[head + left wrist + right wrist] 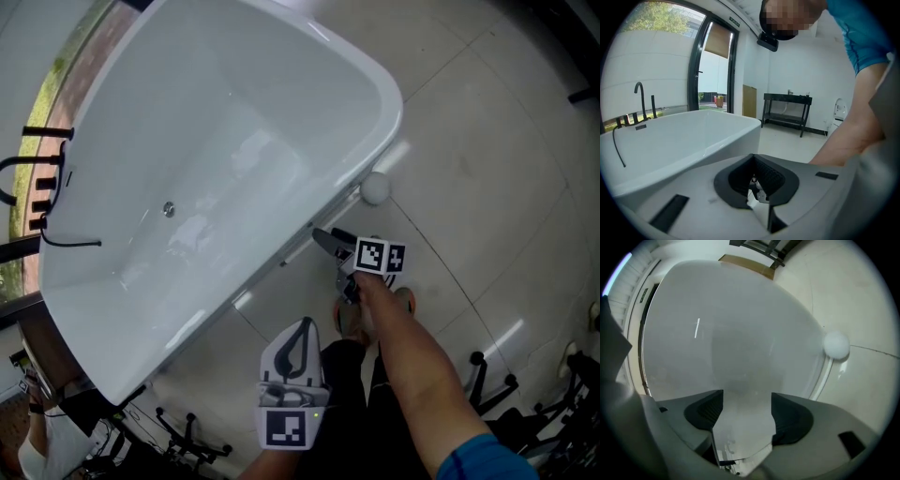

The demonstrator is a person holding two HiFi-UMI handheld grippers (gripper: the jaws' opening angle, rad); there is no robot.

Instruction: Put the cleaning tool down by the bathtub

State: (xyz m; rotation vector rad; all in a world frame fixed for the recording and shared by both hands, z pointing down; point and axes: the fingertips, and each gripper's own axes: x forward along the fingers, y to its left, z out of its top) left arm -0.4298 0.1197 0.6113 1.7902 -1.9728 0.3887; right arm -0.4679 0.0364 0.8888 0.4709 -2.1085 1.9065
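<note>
Plainly, my right gripper (326, 242) (746, 398) hung low beside the white bathtub (389, 94) (740, 333), its jaws spread wide with nothing between them — only the tub's outer wall ahead. The cleaning tool (375, 188) (836, 345), a white ball on a pale stick, lay on the tiled floor (469, 159) against the foot of the bathtub, just to the right of those jaws and outside their gap. My left gripper (302, 330) (754, 161) was held further back — its jaws closed together and empty.

Left claw (753, 158) closed, empty; right claw (746, 399) spread wide.
</note>
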